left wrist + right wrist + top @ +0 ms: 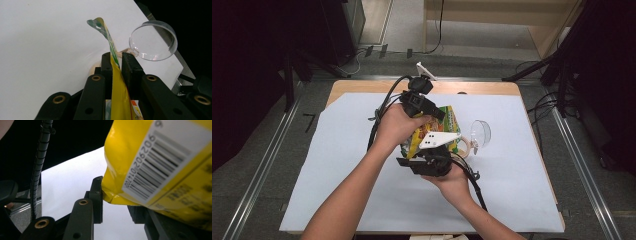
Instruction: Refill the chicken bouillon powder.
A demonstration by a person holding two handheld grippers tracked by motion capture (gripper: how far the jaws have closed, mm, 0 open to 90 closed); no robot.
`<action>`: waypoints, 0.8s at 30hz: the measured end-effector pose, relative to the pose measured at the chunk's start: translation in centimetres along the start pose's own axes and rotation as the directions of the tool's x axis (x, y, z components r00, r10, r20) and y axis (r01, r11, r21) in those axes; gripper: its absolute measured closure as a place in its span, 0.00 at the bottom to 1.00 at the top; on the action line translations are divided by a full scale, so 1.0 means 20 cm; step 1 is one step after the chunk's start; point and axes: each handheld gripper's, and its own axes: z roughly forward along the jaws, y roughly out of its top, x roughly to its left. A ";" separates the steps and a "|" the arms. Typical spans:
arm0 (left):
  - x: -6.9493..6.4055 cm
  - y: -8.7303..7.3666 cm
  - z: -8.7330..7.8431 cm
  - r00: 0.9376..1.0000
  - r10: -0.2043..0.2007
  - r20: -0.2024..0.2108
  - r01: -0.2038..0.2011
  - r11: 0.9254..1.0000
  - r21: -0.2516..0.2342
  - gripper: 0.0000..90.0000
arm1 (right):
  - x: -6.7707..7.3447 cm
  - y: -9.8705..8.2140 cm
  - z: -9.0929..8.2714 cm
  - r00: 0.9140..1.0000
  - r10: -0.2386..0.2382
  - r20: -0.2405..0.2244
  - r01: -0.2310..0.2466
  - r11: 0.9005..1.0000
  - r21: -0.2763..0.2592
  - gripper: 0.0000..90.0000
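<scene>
Yellow foil, crinkled and glossy, was what I had between both claws: a snack packet (443, 131) held up off the white sheet (337, 165) near the middle of the table (362, 86). My left gripper (432, 114) came at it from the far side, and in the left gripper view its two black jaws were pinched tight on the packet's thin sealed edge (117, 77), which ran up between them and curled over at the green tip. My right gripper (428, 161) took the near end from below. In the right gripper view the yellow corner with the barcode (160, 167) sat between the jaws, the left jaw pressed against the foil and the other one hidden under the bag, so I read that claw as clamped on the packet too. Just beyond the packet, to the right in the high view, a clear plastic cup (481, 134) lay on its side on the sheet, its open mouth showing round in the left gripper view (153, 41). A pale ring (463, 145) lay on the sheet beside it, close to the packet.
</scene>
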 end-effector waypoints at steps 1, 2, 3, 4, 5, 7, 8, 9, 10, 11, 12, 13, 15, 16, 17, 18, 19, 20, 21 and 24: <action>0.00 0.00 0.00 1.000 0.002 -0.002 -0.002 1.000 0.003 0.89 | 0.00 0.00 0.00 1.000 0.000 -0.001 0.000 1.000 -0.001 0.78; 0.00 0.00 0.00 1.000 0.001 -0.003 -0.001 1.000 0.002 0.90 | 0.00 0.00 0.00 1.000 0.002 -0.003 -0.002 1.000 -0.002 0.78; 0.00 0.00 0.00 1.000 0.006 -0.009 -0.006 1.000 -0.002 0.90 | 0.00 0.00 0.00 1.000 0.002 -0.003 -0.002 1.000 -0.003 0.78; -0.01 0.00 -0.01 1.000 0.005 -0.010 -0.005 1.000 -0.004 0.90 | 0.00 0.00 0.00 1.000 0.002 -0.003 -0.002 1.000 -0.005 0.78; -0.01 0.00 -0.01 1.000 0.009 -0.010 -0.009 1.000 -0.006 0.90 | 0.00 0.00 0.00 1.000 0.002 -0.003 -0.002 1.000 -0.005 0.78; -0.02 0.00 -0.01 1.000 0.013 -0.014 -0.013 1.000 -0.008 0.90 | 0.01 0.00 0.00 1.000 0.003 -0.002 -0.003 1.000 -0.010 0.78; -0.02 -0.01 -0.01 1.000 0.016 -0.016 -0.016 1.000 -0.008 0.90 | 0.01 0.00 0.00 1.000 0.002 -0.001 -0.002 1.000 -0.012 0.78; -0.02 -0.01 -0.02 1.000 0.018 -0.018 -0.018 1.000 -0.008 0.90 | 0.01 -0.01 0.01 1.000 0.000 0.000 0.000 1.000 -0.016 0.78; -0.02 -0.01 -0.02 1.000 0.020 -0.020 -0.020 1.000 -0.008 0.90 | 0.01 -0.01 0.01 1.000 -0.002 0.001 0.002 1.000 -0.015 0.78; -0.03 -0.01 -0.02 1.000 0.023 -0.020 -0.024 1.000 -0.008 0.90 | 0.01 -0.01 0.01 1.000 -0.001 -0.001 0.001 1.000 -0.017 0.78; -0.03 -0.01 -0.02 1.000 0.027 -0.017 -0.027 1.000 -0.009 0.91 | 0.01 -0.01 0.01 1.000 -0.001 -0.004 0.001 1.000 -0.016 0.79; -0.03 -0.01 -0.02 0.999 0.030 -0.019 -0.030 1.000 -0.009 0.91 | 0.01 -0.01 0.01 1.000 0.008 -0.015 -0.008 1.000 -0.017 0.80; -0.04 -0.02 -0.03 0.999 0.042 -0.019 -0.042 0.999 -0.008 0.91 | 0.01 -0.02 0.01 1.000 0.016 -0.022 -0.016 1.000 -0.023 0.80; -0.05 -0.02 -0.03 0.999 0.042 -0.023 -0.042 0.999 -0.010 0.91 | 0.01 -0.02 0.01 1.000 0.016 -0.021 -0.016 1.000 -0.023 0.80; -0.05 -0.02 -0.03 0.999 0.041 -0.021 -0.041 0.999 -0.012 0.91 | 0.01 -0.02 0.01 1.000 0.013 -0.022 -0.013 1.000 -0.022 0.80; -0.05 -0.02 -0.03 0.999 0.042 -0.023 -0.042 0.999 -0.012 0.91 | 0.01 -0.02 0.01 1.000 0.012 -0.020 -0.013 1.000 -0.022 0.80; -0.05 -0.02 -0.03 0.999 0.043 -0.024 -0.043 0.999 -0.012 0.91 | 0.01 -0.02 0.01 1.000 0.012 -0.018 -0.012 1.000 -0.022 0.80; -0.05 -0.02 -0.03 0.999 0.044 -0.024 -0.044 0.999 -0.011 0.91 | 0.02 -0.01 0.01 1.000 0.009 -0.015 -0.009 1.000 -0.024 0.80; -0.05 -0.02 -0.03 0.999 0.044 -0.026 -0.045 0.999 -0.013 0.90 | 0.02 -0.01 0.01 1.000 0.005 -0.014 -0.006 1.000 -0.026 0.79; -0.05 -0.02 -0.04 0.999 0.043 -0.027 -0.044 0.999 -0.013 0.90 | 0.03 -0.01 0.00 1.000 0.001 -0.012 -0.001 1.000 -0.030 0.79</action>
